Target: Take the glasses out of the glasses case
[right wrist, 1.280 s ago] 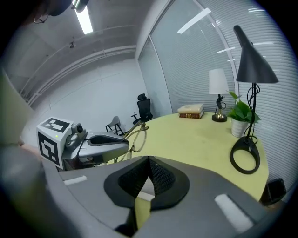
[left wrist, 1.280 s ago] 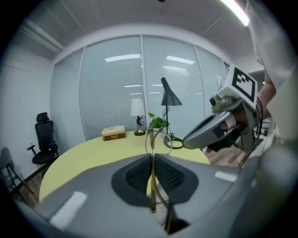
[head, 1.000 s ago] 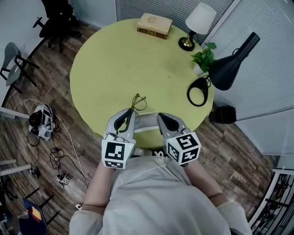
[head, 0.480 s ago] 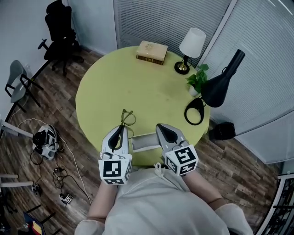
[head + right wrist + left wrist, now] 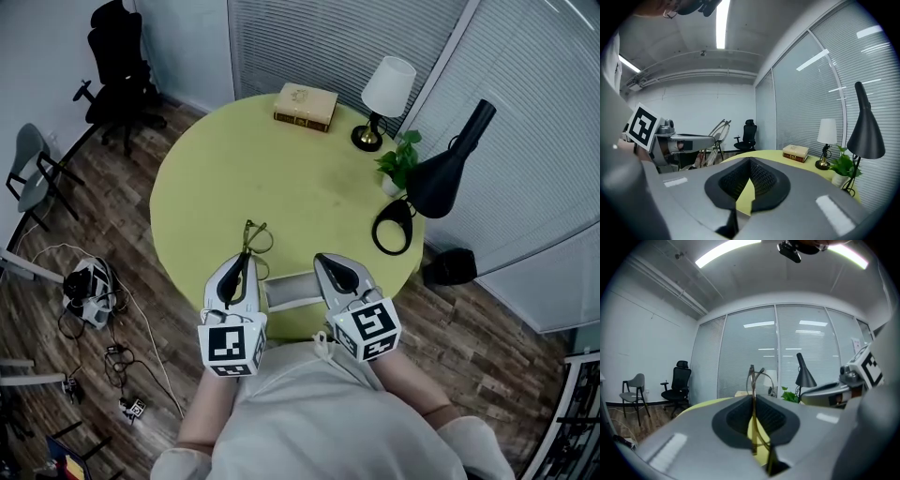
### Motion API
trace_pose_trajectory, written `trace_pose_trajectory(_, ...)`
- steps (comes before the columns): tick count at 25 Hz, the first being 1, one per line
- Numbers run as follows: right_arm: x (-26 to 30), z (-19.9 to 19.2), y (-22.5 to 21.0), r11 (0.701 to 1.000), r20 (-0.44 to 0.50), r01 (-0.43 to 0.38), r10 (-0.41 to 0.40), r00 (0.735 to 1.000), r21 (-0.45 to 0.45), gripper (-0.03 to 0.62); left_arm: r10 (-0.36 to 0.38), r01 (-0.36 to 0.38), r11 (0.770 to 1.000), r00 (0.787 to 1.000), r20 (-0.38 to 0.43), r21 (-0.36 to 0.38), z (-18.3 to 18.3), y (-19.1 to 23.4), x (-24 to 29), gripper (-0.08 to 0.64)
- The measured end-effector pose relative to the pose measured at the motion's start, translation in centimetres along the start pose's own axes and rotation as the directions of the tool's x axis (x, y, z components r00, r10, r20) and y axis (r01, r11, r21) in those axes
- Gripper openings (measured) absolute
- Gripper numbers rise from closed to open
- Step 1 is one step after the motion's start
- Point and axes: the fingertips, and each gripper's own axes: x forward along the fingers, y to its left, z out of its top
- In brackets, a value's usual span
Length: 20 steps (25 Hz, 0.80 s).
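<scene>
Round yellow-green counter (image 5: 281,159) carries the glasses case (image 5: 295,289) at its near edge, between the two claws. Left claw (image 5: 246,257) is clamped on the glasses (image 5: 254,232), held clear of the case. Right claw (image 5: 322,260) is closed, with nothing between its pads.

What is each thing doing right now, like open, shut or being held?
left hand-held gripper: shut on the glasses.
glasses: out of the case, pinched up in the air.
right hand-held gripper: shut, holding nothing.
glasses case: lying between the grippers, looks open.
book: closed, lying flat.
</scene>
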Motion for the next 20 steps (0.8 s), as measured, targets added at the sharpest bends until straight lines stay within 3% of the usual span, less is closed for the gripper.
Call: trace_pose_trajectory(20,-0.43,-0.53,0.02,0.999,-0.003,-0.003,0.003,1.0,0.039,-0.002,0.009,-0.009,1.0,1.0,-0.009,0.008,-0.46,-0.37,-0.51,0.017)
